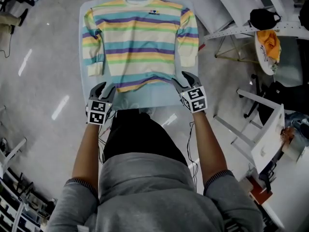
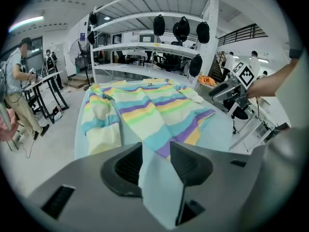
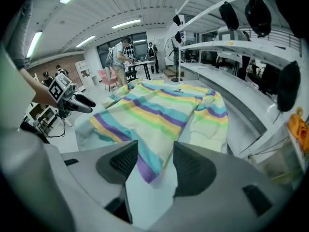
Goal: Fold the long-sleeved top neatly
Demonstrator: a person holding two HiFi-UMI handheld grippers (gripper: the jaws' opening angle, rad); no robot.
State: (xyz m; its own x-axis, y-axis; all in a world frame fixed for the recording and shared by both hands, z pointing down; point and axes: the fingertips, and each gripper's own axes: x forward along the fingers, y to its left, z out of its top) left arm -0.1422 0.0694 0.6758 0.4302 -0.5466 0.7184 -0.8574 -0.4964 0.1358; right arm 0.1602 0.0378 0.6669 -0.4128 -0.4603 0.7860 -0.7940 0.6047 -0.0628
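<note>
The striped long-sleeved top (image 1: 140,37) lies flat and face up on a pale blue table (image 1: 145,99), collar on the far side from the person and hem on the near side, with both sleeves lying down along the sides of the body. The two grippers are at the near edge of the table, one at each end of the hem. In the head view the left gripper (image 1: 105,90) sits just beside the hem's left corner, and the right gripper (image 1: 181,79) just beside its right corner, each pointing forward and down toward the cloth. The left gripper view shows that gripper's jaws standing moderately apart. Bare table surface fills most of the gap, and the purple-and-yellow tip of the hem corner reaches in between the jaw tips, but the pads do not press on it. The right gripper view shows much the same: the jaws are parted to a similar width, the purple-striped hem corner lies in the gap between them, and nothing is clamped. The rest of the top spreads away beyond each pair of jaws, across the table toward the collar.
</note>
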